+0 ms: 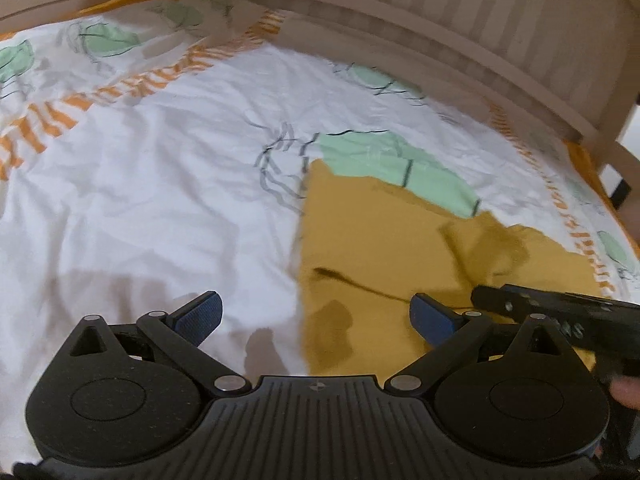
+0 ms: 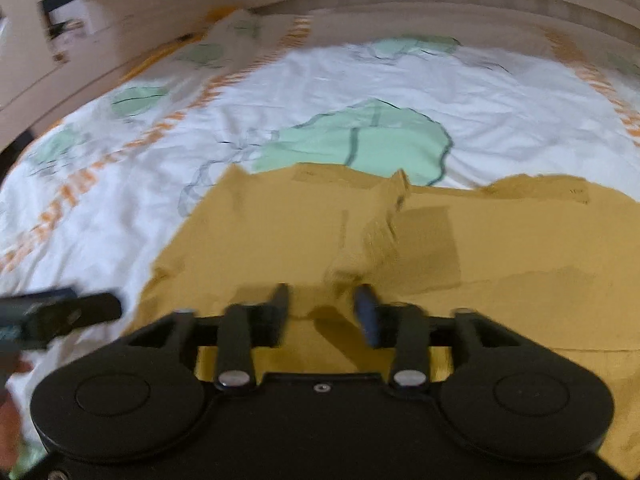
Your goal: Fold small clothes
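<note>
A mustard-yellow garment [image 1: 384, 248] lies spread on the bed, its left edge running down the middle of the left wrist view. It fills the lower half of the right wrist view [image 2: 480, 248], with a raised fold near its middle. My left gripper [image 1: 316, 314] is open and empty above the garment's left edge. My right gripper [image 2: 322, 306] hovers over the garment with its jaws partly apart and nothing between them. The right gripper also shows in the left wrist view [image 1: 560, 312], and the left gripper shows at the left edge of the right wrist view [image 2: 60, 312].
The bed cover [image 1: 160, 184] is white with green shapes and orange stripes. A pale wooden slatted bed rail [image 1: 500, 28] curves along the far side. The bed's edge drops off at the right [image 1: 616, 192].
</note>
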`<act>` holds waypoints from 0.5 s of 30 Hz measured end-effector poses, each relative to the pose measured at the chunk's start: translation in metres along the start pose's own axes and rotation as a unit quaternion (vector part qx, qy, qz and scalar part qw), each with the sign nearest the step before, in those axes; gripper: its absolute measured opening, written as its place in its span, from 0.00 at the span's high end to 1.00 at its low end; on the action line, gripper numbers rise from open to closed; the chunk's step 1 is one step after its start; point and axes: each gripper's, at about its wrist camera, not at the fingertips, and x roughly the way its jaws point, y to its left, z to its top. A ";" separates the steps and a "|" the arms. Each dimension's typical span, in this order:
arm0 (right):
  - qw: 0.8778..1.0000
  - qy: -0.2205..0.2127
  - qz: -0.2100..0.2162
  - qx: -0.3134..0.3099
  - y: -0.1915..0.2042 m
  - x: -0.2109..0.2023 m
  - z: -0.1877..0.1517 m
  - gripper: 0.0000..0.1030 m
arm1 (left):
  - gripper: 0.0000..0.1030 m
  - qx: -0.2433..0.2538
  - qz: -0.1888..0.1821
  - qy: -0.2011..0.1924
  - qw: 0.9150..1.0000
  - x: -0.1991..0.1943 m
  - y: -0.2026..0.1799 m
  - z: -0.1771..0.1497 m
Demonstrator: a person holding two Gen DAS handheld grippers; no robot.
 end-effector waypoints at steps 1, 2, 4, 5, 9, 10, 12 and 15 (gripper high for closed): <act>1.000 -0.001 -0.002 -0.011 0.001 -0.004 -0.001 0.48 | 0.02 0.004 -0.005 0.002 1.000 0.001 -0.004 0.001; 1.000 -0.004 -0.004 -0.023 -0.001 -0.013 -0.001 0.47 | 0.02 0.007 -0.009 0.003 1.000 0.002 -0.007 0.002; 0.999 -0.011 -0.008 -0.032 -0.007 -0.024 -0.003 0.43 | 0.02 0.016 -0.022 0.006 1.000 0.005 -0.016 0.004; 0.999 -0.013 -0.013 -0.032 -0.012 -0.029 -0.004 0.41 | 0.02 0.022 -0.028 0.008 0.999 0.007 -0.020 0.005; 0.999 -0.017 -0.049 -0.017 -0.038 -0.046 -0.015 0.39 | 0.02 0.044 -0.044 0.002 0.998 0.013 -0.040 0.008; 0.998 -0.017 -0.062 -0.009 -0.046 -0.048 -0.019 0.39 | 0.02 0.050 -0.049 0.000 0.998 0.015 -0.045 0.009; 0.997 -0.012 -0.081 0.017 -0.061 -0.051 -0.029 0.34 | 0.02 0.062 -0.051 -0.001 0.997 0.020 -0.053 0.009; 0.993 -0.011 -0.110 0.046 -0.080 -0.052 -0.045 0.31 | 0.02 0.084 -0.048 -0.006 0.995 0.028 -0.063 0.009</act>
